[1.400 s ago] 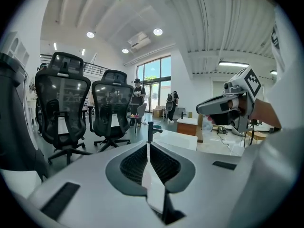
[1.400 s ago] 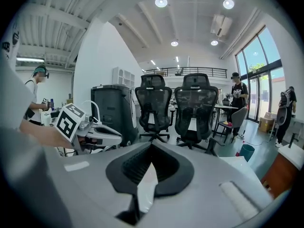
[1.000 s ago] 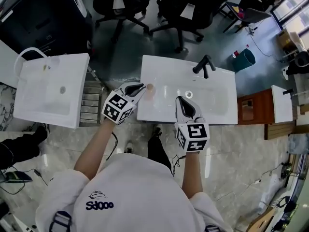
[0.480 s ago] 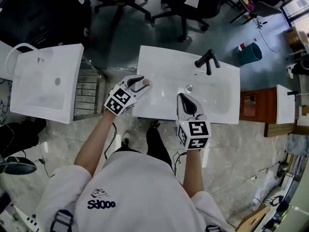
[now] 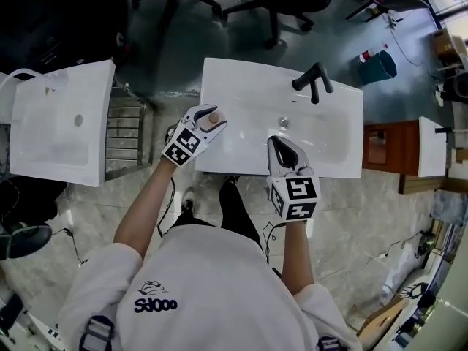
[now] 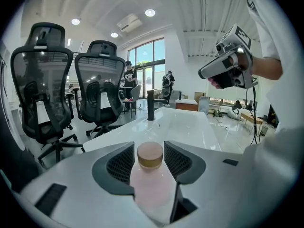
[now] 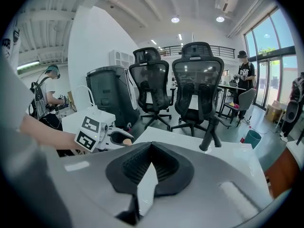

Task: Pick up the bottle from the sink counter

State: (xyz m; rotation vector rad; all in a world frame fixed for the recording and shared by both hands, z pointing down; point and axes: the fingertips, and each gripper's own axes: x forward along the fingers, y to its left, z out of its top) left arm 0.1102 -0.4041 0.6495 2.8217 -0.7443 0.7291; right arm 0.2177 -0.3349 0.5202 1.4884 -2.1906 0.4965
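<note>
A pale pink bottle (image 5: 212,121) with a tan cap stands upright on the left end of the white sink counter (image 5: 248,86). My left gripper (image 5: 216,117) has it between its jaws, which have just been opening. In the left gripper view the bottle (image 6: 149,184) fills the gap and its cap stands level with the pads, with thin gaps either side. My right gripper (image 5: 272,141) hangs shut and empty over the counter's front edge, before the basin. Its tips meet in the right gripper view (image 7: 151,145), where the left gripper (image 7: 121,137) shows at left.
A black faucet (image 5: 313,86) stands at the counter's back right, the drain (image 5: 283,123) in the basin. A second white sink (image 5: 58,123) sits left beyond a metal rack (image 5: 124,134). Office chairs (image 6: 102,89) stand behind; a wooden cabinet (image 5: 380,148) is right.
The left gripper has come down and forward onto the bottle, which earlier stood beyond its tips, and its jaws have spread round it. The right gripper sank a little.
</note>
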